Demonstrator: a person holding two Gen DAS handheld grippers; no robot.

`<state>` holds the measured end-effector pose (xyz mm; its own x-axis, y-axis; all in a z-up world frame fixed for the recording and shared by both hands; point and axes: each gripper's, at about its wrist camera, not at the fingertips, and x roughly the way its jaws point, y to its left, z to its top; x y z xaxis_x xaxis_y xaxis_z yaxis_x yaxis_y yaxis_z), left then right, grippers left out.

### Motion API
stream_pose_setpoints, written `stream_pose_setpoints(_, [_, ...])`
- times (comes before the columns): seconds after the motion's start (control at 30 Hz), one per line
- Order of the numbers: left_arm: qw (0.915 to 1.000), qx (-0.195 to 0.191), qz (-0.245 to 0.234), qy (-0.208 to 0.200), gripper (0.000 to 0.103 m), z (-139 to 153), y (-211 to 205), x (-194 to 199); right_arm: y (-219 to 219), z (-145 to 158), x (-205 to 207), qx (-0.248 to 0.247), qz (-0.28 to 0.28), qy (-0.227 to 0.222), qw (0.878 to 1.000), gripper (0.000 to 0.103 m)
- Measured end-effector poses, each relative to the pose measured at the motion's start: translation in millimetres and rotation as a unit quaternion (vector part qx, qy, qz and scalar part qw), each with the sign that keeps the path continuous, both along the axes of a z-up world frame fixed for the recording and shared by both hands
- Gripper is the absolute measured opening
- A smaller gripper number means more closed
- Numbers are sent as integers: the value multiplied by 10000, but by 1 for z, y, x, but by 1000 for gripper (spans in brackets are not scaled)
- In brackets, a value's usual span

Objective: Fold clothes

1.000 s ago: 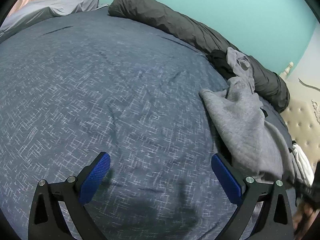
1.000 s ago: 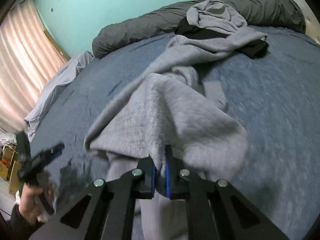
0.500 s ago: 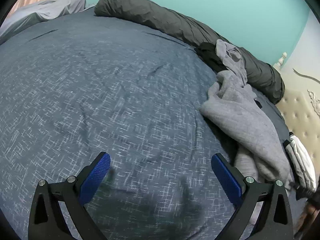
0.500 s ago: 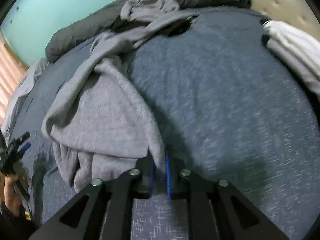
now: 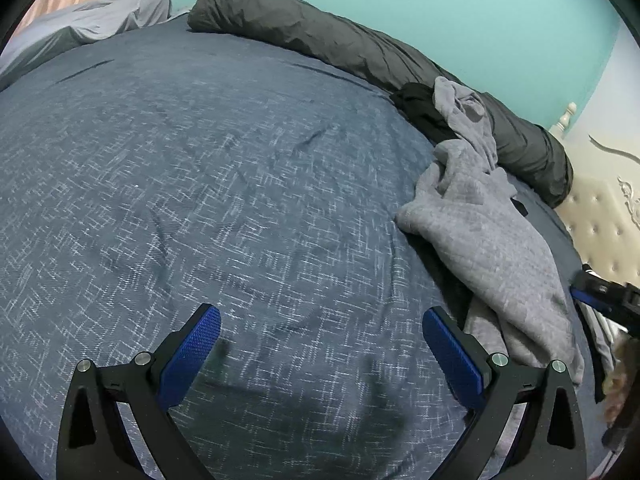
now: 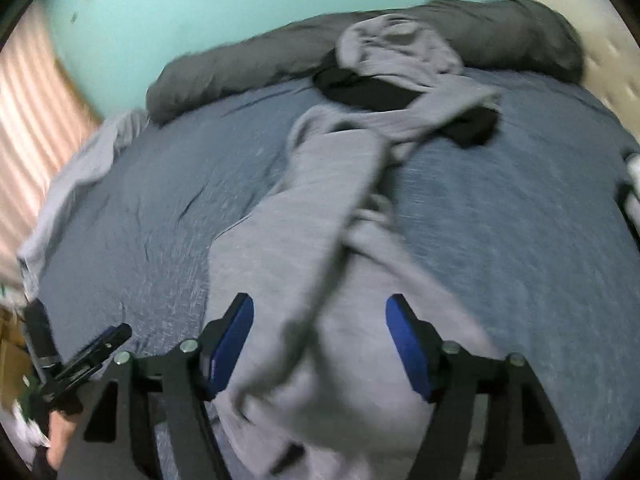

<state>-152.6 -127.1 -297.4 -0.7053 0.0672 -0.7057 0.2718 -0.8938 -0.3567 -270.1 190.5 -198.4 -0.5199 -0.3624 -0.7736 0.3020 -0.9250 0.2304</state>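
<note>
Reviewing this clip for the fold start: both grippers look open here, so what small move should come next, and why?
Probably bring the left gripper across to the near edge of the grey garment and close on it. It hovers open over bare blue bedspread, while the right gripper stands open around the bunched, unspread cloth, gripping nothing.

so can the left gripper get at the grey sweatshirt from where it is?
Probably yes. The left gripper is open over bare bedspread, and the grey sweatshirt lies just past its right-hand finger with nothing between. It would need to shift sideways first.
</note>
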Motion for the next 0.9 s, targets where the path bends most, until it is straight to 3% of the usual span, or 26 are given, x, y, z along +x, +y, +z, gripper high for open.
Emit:
stream_pose_setpoints(0.2, [10000,44,53,11,103,1,-6,0,-42,-27,-21,321,177,-284,9989,70])
stream_pose_setpoints(0.3, [9999,70,80,9,103,1,-8,-1,-38,-35,-26,300,62,-367,9989,66])
stream_pose_setpoints(0.37, [9999,82,96,3,103,1,-9,-1,-32,-36,-27,255,62,-367,9990,48])
stream_pose_setpoints(0.43, [9999,74,93,-1,103,0,-8,-1,-26,-35,-26,219,77,-333,9992,22])
stream_pose_setpoints(0.5, [9999,57,84,-8,103,0,-7,-1,-20,-33,-25,183,92,-299,9993,7])
stream_pose_setpoints(0.7, [10000,-14,65,-14,103,0,-3,-2,8,-18,-17,91,-19,-17,10000,4])
stream_pose_setpoints(0.9, [10000,-52,0,-14,103,0,3,-4,82,10,-8,163,-602,308,9976,4])
